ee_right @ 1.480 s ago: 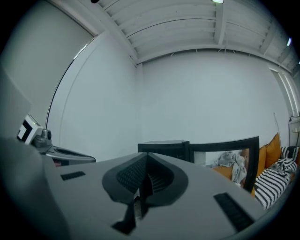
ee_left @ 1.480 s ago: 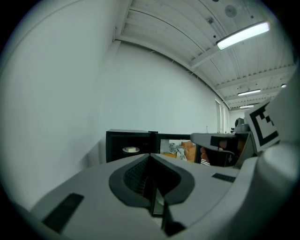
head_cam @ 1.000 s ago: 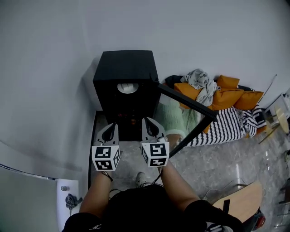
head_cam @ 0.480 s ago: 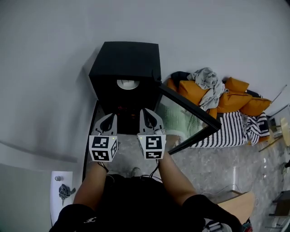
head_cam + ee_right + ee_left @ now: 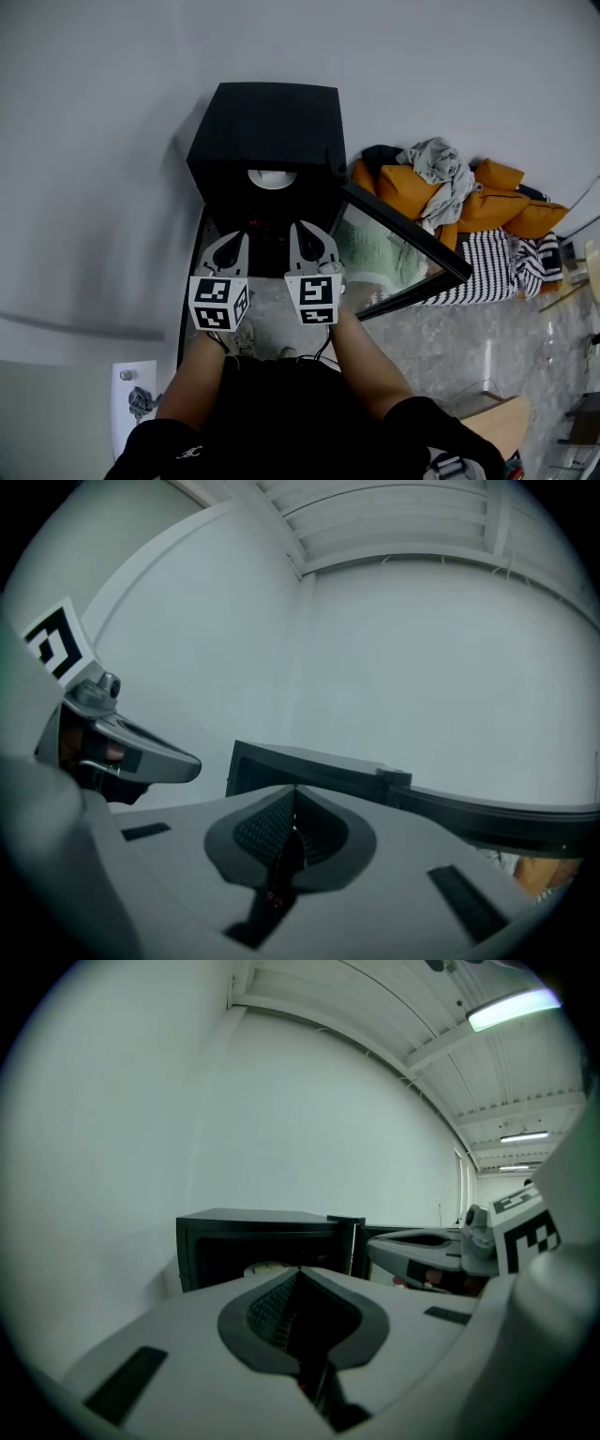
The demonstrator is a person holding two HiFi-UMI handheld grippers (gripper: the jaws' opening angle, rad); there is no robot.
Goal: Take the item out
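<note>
Plainly left tongs [image 5: 236,240] and right tongs [image 5: 300,230] are closed, empty; round white item [image 5: 272,178] in cabinet [image 5: 272,117], no long axis.

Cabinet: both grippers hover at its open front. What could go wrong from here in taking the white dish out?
1. The left gripper and right gripper are both shut; going in like that could shove the dish deeper into the cabinet instead of grasping it.
2. The open door stands close to the right gripper; a sideways swing might knock it.
3. The dish sits in a dark interior, so its rim may be misjudged.
</note>
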